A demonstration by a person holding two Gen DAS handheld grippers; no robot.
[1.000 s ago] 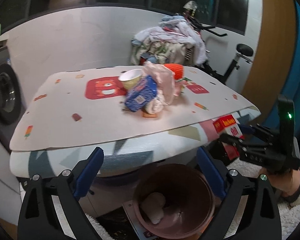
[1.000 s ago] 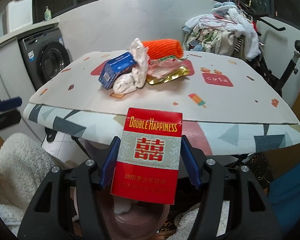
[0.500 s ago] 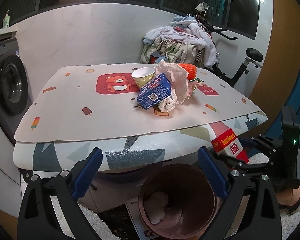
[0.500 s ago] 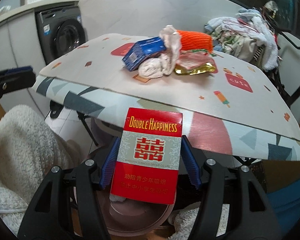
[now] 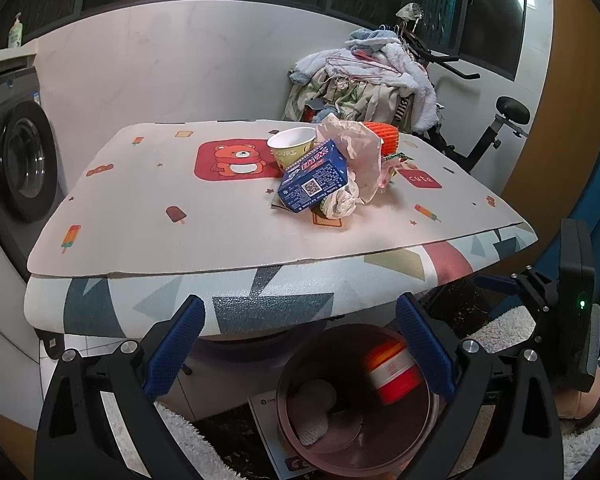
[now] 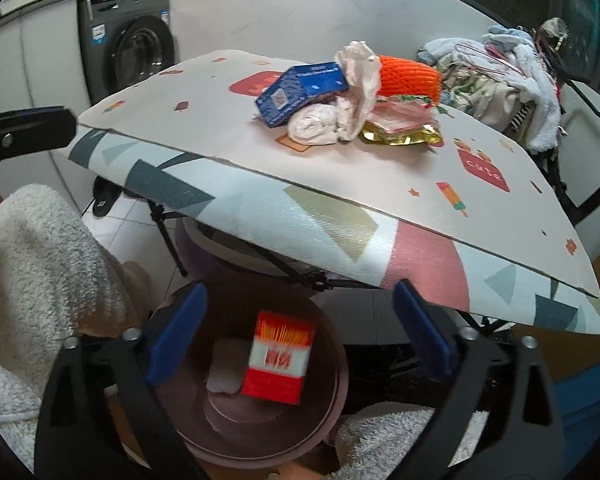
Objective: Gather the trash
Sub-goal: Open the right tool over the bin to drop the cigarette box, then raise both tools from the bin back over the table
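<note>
A red cigarette box (image 6: 278, 358) shows blurred in the mouth of the brown bin (image 6: 334, 408), below my right gripper (image 6: 300, 300). That gripper's jaws are opening, with nothing between the pads. A white wad (image 6: 222, 368) lies in the bin. My left gripper (image 5: 300, 312) is open and empty, low in front of the table edge above the bin (image 5: 284, 400), where the red box (image 5: 392, 372) also shows. On the table (image 5: 180, 240) lies a heap: blue carton (image 5: 314, 178), paper cup (image 5: 292, 148), crumpled pink bag (image 5: 356, 148), orange net (image 5: 384, 136), gold wrapper (image 6: 400, 136).
A washing machine (image 5: 16, 160) stands left of the table. Behind the table, clothes (image 5: 372, 80) are piled on an exercise bike (image 5: 504, 120). The person's fluffy white garment (image 6: 40, 260) is beside the bin. The bin stands on the floor partly under the table's front edge.
The right gripper has spread its jaws and let go of the red cigarette box, which now drops into the bin. The left gripper has stayed open and nearly still.
</note>
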